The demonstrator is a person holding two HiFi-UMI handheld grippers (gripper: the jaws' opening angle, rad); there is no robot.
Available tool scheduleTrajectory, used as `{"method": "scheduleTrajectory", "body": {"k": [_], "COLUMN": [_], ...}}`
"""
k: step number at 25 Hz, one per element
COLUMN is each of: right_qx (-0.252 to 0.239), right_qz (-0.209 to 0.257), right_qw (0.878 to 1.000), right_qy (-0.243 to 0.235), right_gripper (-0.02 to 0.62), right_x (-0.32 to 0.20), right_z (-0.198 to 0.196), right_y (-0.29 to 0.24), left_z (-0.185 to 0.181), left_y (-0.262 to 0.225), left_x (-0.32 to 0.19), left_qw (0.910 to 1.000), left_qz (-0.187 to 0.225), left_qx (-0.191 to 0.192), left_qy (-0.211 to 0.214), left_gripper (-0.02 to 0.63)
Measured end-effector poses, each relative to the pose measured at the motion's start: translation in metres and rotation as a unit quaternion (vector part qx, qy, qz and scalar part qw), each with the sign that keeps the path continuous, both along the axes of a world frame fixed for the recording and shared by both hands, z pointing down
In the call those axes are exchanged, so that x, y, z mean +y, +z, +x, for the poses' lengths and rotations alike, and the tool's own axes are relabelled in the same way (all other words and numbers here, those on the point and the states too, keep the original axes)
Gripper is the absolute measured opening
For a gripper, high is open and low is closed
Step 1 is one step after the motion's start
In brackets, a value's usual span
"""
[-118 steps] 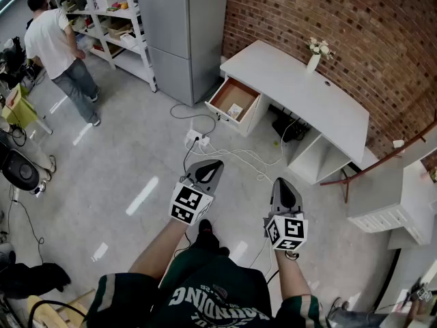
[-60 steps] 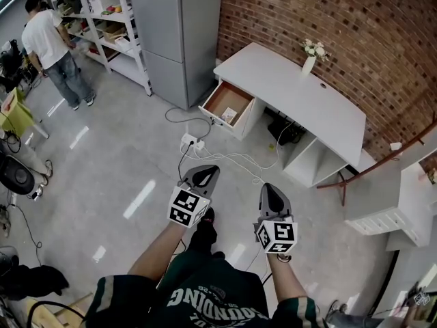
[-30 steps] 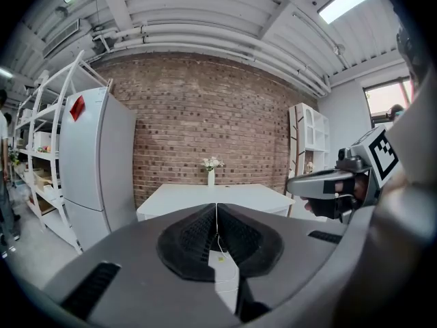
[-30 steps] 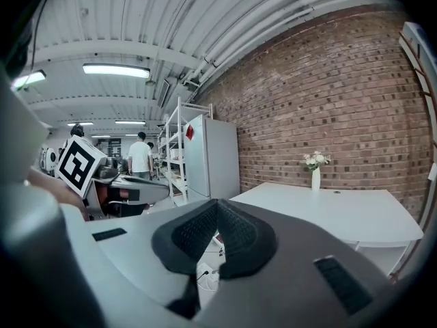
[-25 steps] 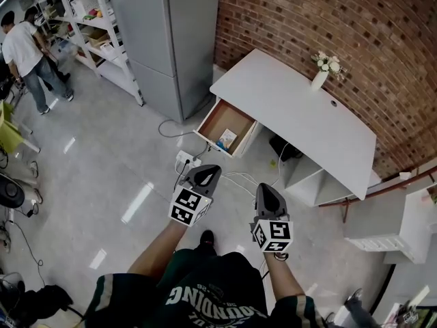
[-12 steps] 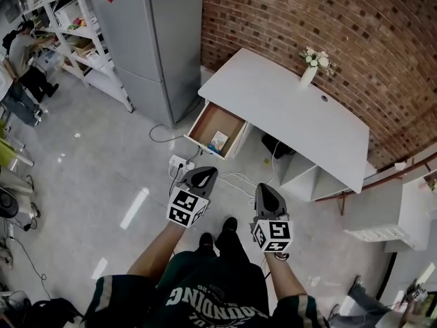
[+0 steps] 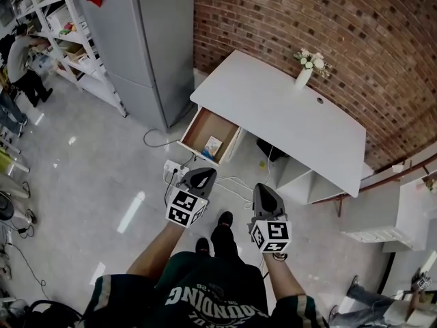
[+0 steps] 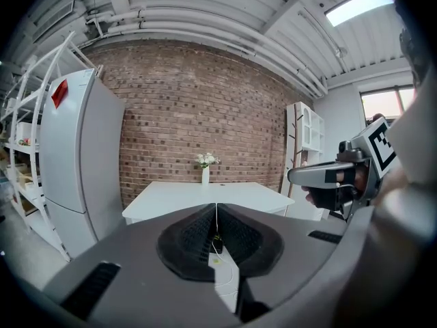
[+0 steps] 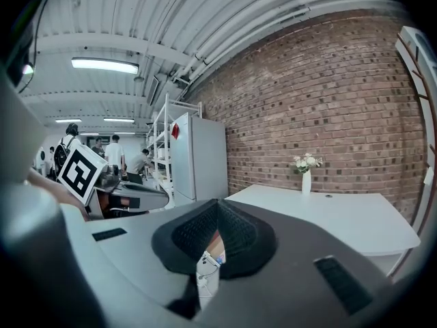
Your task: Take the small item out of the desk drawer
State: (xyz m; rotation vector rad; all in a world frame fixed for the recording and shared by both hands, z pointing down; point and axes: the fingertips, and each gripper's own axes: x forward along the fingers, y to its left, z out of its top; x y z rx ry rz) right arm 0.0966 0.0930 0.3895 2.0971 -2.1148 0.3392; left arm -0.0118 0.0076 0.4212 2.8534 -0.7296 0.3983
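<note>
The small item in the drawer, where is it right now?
In the head view, the small item lies in the open drawer at the white desk's end nearest the grey fridge.

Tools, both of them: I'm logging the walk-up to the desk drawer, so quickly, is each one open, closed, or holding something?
Left tool: closed, jaws together, holding nothing.
Right tool: closed, jaws together, holding nothing.

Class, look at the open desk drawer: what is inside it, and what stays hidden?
In the drawer, one small light item lies on the brown bottom. The desk top covers its back end, so that part cannot be checked.
</note>
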Motion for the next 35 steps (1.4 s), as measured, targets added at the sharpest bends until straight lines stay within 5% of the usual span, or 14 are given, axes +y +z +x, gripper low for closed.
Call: {"method": "scheduleTrajectory", "body": {"k": [23,35], "right_qx": [-0.034,-0.052], "right_qz": [-0.024,-0.025], "right_qw": [0.999,0.996], "right_qy": [-0.025,-0.070], "right_gripper": [0.023,0.024], "right_x": [-0.141,-0.189], "right_z": [0.092,0.104], "right_y": [0.035,0.040], "left_z": [0.093,0.103], "left_y": [0.029,0.032], "left_x": [-0.133,-0.168], "left_qw": [0.9990,0.9970], "left_qz": [-0.025,-0.027], "left_qx": [-0.030,-0.045], "left_qy": [-0.021,-0.057], "left_gripper": [0.017,0.017]}}
